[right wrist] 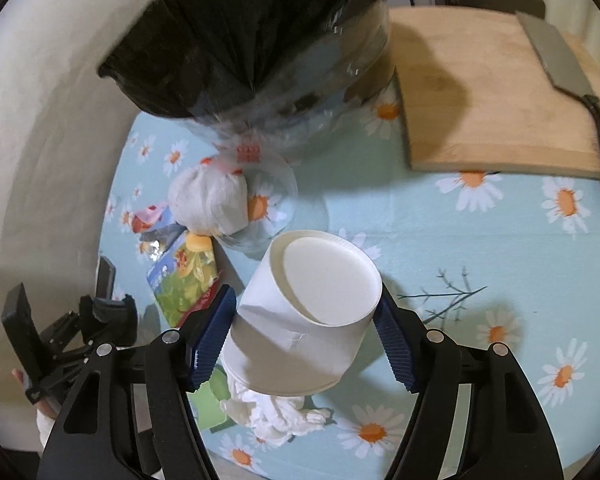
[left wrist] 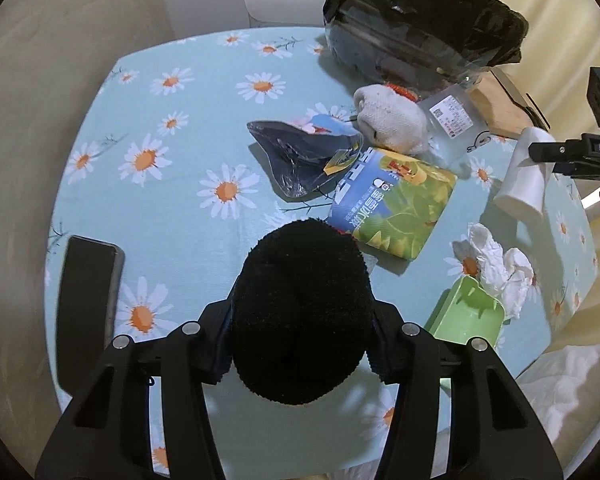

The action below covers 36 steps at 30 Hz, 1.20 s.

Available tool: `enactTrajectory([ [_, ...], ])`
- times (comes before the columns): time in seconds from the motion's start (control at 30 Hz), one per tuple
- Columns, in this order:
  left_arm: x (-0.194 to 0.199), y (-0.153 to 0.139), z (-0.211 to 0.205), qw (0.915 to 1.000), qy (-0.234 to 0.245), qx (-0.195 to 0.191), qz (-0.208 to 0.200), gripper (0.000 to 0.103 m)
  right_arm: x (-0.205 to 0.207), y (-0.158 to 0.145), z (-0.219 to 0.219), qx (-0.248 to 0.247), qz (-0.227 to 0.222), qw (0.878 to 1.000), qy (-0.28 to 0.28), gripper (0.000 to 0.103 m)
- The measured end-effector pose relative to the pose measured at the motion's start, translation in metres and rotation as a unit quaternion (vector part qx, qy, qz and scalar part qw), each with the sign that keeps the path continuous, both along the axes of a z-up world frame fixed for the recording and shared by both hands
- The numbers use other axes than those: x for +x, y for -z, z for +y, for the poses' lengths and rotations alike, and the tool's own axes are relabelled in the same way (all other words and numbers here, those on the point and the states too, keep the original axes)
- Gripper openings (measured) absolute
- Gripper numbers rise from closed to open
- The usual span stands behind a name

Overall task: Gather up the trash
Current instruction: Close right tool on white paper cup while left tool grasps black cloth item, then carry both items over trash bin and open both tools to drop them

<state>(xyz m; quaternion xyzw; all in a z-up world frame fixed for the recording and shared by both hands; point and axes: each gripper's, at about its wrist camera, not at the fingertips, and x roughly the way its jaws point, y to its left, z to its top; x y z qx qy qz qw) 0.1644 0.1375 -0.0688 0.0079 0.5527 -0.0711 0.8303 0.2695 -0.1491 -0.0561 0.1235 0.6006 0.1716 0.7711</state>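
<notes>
My left hand-held gripper [left wrist: 300,316] was clamped on a black fuzzy sock [left wrist: 300,312] above the near edge of the daisy-print counter [left wrist: 172,208]; my right hand-held gripper [right wrist: 304,320] was clamped on a white paper cup [right wrist: 304,320] over crumpled white tissue [right wrist: 276,416]. Ahead lay a green-and-blue snack packet [left wrist: 396,204], a white balled sock [left wrist: 388,120] and the black-lined clear bin [left wrist: 412,36] at the far edge. A black phone [left wrist: 88,304] lay by the left edge, with open cloth beyond it.
</notes>
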Motion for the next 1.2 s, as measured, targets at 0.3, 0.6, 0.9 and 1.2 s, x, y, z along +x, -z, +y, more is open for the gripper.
enactTrajectory([
  [0.3, -0.002, -0.025, -0.009, 0.9996, 0.012, 0.013, -0.02, 0.053, -0.014, -0.034, -0.021, 0.012, -0.046, 0.999, 0.012, 0.065],
  [0.6, 0.016, -0.057, -0.015, 0.9984, 0.026, 0.005, -0.05, 0.053, -0.018, -0.089, -0.043, 0.018, -0.104, 0.994, 0.028, 0.065],
  [0.9, 0.051, -0.09, -0.025, 0.9964, 0.046, 0.005, -0.07, 0.053, -0.001, -0.143, -0.044, 0.01, -0.161, 0.987, 0.027, 0.065],
  [1.2, 0.095, -0.137, -0.053, 0.9892, 0.093, 0.007, -0.112, 0.053, 0.033, -0.183, -0.031, 0.015, -0.217, 0.976, 0.009, 0.065],
])
